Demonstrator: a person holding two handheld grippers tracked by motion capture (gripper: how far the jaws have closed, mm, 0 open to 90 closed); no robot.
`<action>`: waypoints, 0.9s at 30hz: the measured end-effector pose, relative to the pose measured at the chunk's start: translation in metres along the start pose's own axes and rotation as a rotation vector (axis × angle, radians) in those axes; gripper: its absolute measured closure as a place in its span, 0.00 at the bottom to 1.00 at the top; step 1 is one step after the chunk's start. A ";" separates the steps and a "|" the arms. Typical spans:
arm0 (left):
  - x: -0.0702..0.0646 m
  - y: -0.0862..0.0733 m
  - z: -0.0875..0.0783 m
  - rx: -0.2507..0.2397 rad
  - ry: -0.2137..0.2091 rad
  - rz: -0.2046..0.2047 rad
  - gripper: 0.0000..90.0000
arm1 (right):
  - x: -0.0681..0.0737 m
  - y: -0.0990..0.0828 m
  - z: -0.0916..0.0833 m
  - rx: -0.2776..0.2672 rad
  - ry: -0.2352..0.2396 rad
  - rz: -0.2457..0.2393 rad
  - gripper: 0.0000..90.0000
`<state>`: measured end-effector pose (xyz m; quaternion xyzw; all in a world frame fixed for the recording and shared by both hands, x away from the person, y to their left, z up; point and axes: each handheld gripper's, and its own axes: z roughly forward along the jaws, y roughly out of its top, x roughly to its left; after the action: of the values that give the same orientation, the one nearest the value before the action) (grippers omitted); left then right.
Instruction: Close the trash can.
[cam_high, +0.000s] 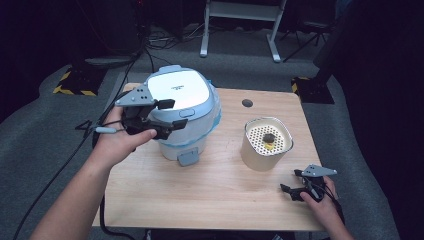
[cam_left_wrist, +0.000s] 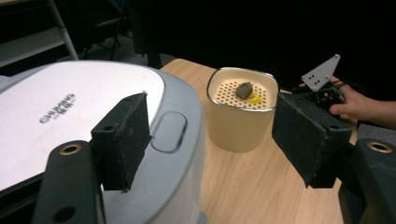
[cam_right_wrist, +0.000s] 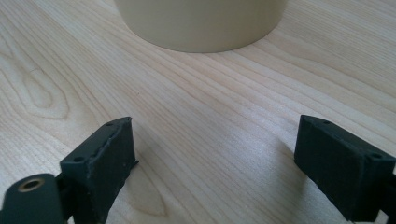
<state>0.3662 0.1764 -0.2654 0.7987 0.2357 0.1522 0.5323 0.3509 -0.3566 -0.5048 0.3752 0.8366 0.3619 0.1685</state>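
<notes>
A white and pale-blue rice cooker (cam_high: 182, 92) stands at the back left of the wooden table (cam_high: 210, 195), its lid down. My left gripper (cam_high: 172, 114) hovers at the cooker's front left edge, open, with nothing between its fingers. In the left gripper view the cooker (cam_left_wrist: 70, 107) lies under the left gripper (cam_left_wrist: 210, 140). A cream pot (cam_high: 267, 142) with a perforated insert holds a dark lump (cam_high: 269, 137) and a yellow bit. My right gripper (cam_high: 290, 181) rests low near the table's front right, open and empty (cam_right_wrist: 215, 158), facing the pot's base (cam_right_wrist: 201, 23).
A grey-blue tab (cam_high: 189, 158) sticks out at the cooker's foot. A round hole (cam_high: 247, 103) sits near the table's far edge. Cables trail off the left side. Bare wood lies between the cooker and the pot (cam_left_wrist: 238, 126).
</notes>
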 end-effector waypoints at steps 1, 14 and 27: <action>-0.002 -0.003 0.000 0.005 -0.004 -0.001 0.31 | 0.000 0.000 0.000 -0.001 0.001 0.001 0.14; -0.026 -0.052 -0.002 0.048 0.003 0.021 0.31 | 0.000 0.000 0.000 0.001 0.003 0.001 0.14; -0.033 -0.109 0.009 0.074 -0.003 0.011 0.30 | 0.000 0.000 0.000 0.000 0.003 0.002 0.14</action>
<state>0.3191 0.1865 -0.3690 0.8193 0.2361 0.1450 0.5020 0.3511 -0.3565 -0.5048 0.3755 0.8365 0.3624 0.1670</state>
